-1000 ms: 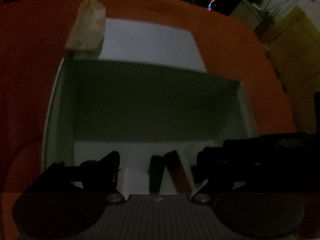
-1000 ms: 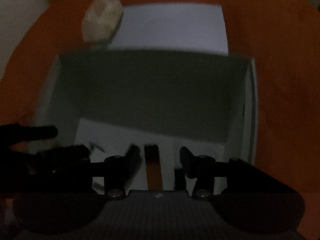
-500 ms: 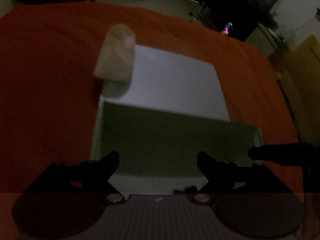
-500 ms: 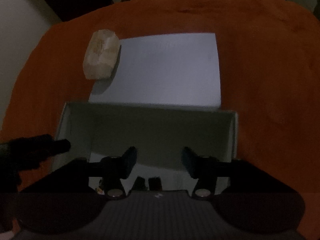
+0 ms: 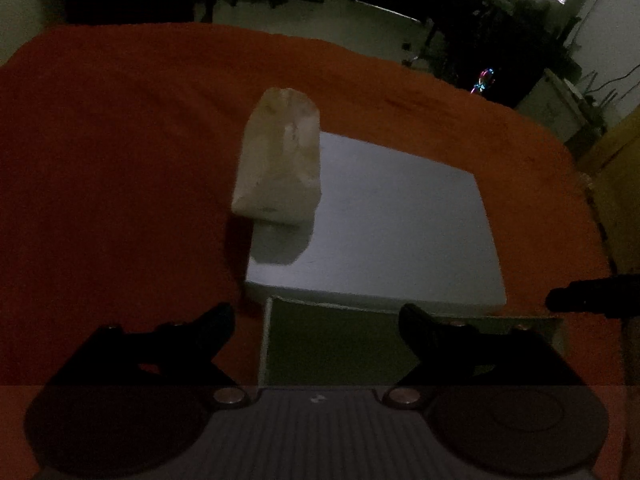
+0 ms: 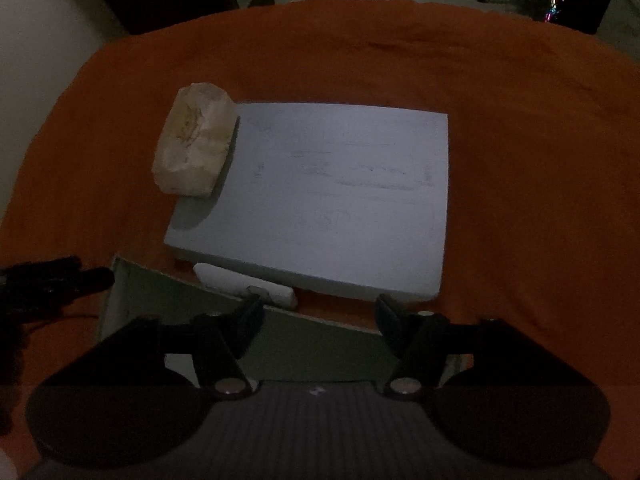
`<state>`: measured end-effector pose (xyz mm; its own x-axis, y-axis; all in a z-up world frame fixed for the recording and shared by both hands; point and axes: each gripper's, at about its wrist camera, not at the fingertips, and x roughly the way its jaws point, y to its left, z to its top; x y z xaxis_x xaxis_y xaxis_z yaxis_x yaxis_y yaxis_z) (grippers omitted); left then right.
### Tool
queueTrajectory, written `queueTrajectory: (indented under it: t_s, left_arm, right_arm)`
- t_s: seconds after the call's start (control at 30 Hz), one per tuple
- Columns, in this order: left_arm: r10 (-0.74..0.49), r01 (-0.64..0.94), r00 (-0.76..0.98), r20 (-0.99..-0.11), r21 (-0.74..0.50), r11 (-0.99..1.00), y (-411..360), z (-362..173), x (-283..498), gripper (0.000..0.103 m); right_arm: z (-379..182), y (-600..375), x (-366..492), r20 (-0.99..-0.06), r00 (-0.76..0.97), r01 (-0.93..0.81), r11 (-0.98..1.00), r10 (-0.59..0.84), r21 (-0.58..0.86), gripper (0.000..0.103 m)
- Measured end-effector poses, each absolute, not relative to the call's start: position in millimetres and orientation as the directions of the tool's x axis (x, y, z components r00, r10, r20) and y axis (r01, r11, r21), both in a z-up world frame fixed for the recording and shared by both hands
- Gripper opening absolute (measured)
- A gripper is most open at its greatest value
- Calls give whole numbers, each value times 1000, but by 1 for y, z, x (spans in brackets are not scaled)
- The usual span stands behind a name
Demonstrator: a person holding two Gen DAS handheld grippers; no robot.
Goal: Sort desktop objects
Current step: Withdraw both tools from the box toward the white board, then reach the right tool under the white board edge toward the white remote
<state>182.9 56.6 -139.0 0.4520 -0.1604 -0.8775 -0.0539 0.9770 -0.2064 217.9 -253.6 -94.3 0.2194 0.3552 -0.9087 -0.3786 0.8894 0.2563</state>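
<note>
Sorting looks unfinished: the pale crinkly packet [image 6: 195,139] leans on the flat white lid [image 6: 340,184], outside the open white box [image 6: 132,292]. Left gripper [image 5: 316,316] gapes, holding nothing; right gripper [image 6: 318,306] is opening, holding nothing.

Orange cloth [image 6: 520,140]; pale blue-grey lid [image 6: 340,184]; beige, possibly cream, packet [image 6: 196,138].

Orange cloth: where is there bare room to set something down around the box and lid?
The orange cloth lies bare right of and beyond the flat white lid, and left of the tissue pack. It is crowded between lid and open box, where a small white object lies.
</note>
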Motion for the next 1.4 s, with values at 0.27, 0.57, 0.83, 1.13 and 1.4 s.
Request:
queueTrajectory:
  t_s: [0.27,0.57,0.83,1.13,1.4]
  left_arm:
    - [-200,17,409,-890,-211,977,68,-150,213,97]
    - [-199,-39,411,-890,-235,971,95,-169,257,100]
    - [-160,5,385,-909,-172,985,89,-202,293,100]
    - [-170,40,366,-915,-166,985,82,-216,316,100]
    - [-176,49,346,-922,-169,984,69,-221,319,100]
  right_arm:
    - [-104,-232,254,-916,148,-493,831,374,259,91]
    - [-149,-203,288,-937,88,-544,804,339,240,91]
    - [-192,-167,305,-951,-84,-577,764,297,290,91]
    - [-235,-160,312,-894,-328,-314,857,306,409,95]
    - [-256,-145,310,-871,-353,-160,896,341,415,96]
